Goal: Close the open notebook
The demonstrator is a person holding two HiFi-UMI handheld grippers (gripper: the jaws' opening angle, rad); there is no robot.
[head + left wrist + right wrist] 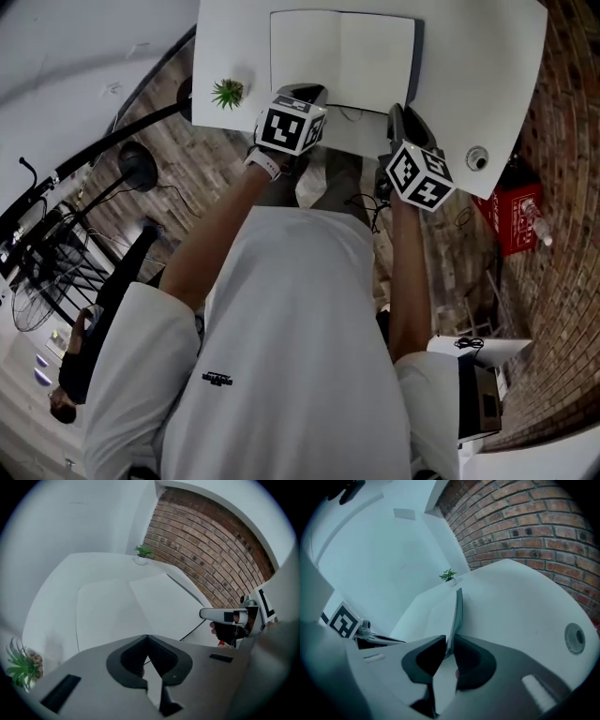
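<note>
Two small potted plants stand on the smooth white tabletop (pixel 487 56). The near plant (pixel 227 92), with spiky green leaves, is at the left edge. The far plant (pixel 144 552), in a white pot, is at a back corner and shows only in the two gripper views.

One notebook (pixel 342 56) lies open in the middle of the tabletop. Its pages are blank white, and a thin dark cover shows along its right side.

There are two hand-held grippers, each carrying one cube of black-and-white square markers. The left hand-held gripper (pixel 147 638), under the left marker cube (pixel 289 127), is at the notebook's near edge, toward its left. Its dark curved jaws are closed tip to tip with nothing between them. The person's white shirt (pixel 300 328) bears one small dark print, too small to read.

The right hand-held gripper (pixel 449 637), under the right marker cube (pixel 419 176), has its jaws clamped on the near edge of the notebook's right-hand cover and pages. That side is tilted up from the tabletop.

Further right, one round grey grommet (pixel 477 157) is set in the tabletop. One red box (pixel 514 217) sits on the floor beyond the edge, its print unreadable. A rough red-brown brick wall (pixel 525 522) rises behind.
</note>
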